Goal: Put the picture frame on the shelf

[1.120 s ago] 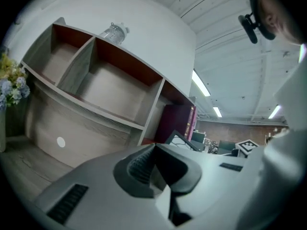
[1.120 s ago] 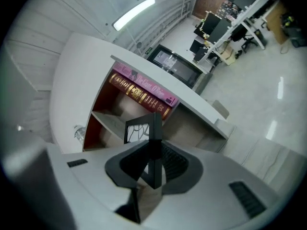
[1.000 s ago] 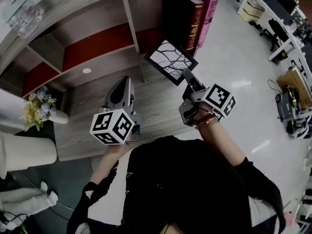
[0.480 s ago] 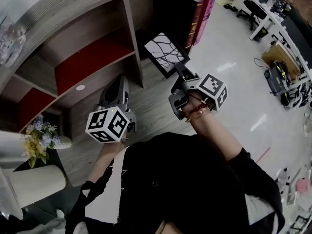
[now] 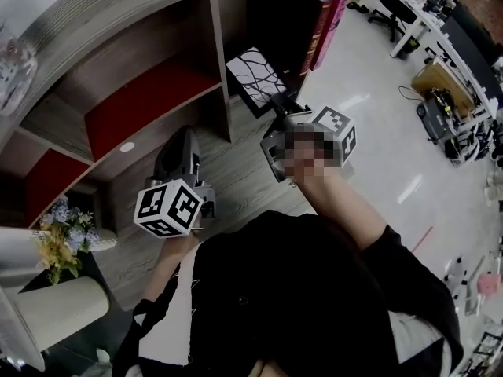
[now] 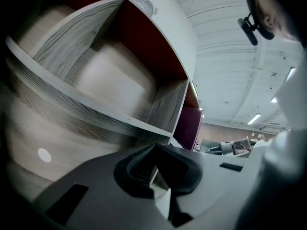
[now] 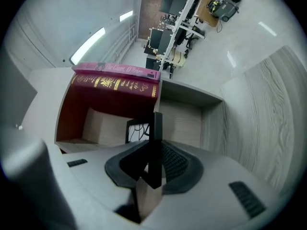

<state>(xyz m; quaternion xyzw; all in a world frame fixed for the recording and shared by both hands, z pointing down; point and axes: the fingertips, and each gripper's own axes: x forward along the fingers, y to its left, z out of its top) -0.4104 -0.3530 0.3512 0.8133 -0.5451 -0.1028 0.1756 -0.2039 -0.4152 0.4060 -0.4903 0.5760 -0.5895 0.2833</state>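
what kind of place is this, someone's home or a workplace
Probably an open-plan office or lab: rows of desks, an office chair on a glossy floor, and a wooden shelf unit holding books.

This is an open-plan office with a display corner. Rows of white desks carrying dark monitors (image 7: 181, 18) stand on a pale, glossy floor (image 5: 377, 132) that mirrors the lamps. A black swivel chair (image 5: 393, 8) sits beside them, and a tan wooden box of cabled equipment (image 5: 440, 81) is further along. Long strip lamps (image 6: 253, 119) run across a white panelled ceiling (image 6: 225, 56). Close by is a grey wood-grain shelf unit with red back panels (image 5: 214, 61). It holds 2 tall gilt-lettered books, 1 maroon and 1 pink (image 5: 322, 14). A small bunch of pale flowers in a vase (image 5: 63, 226) stands off to one side.
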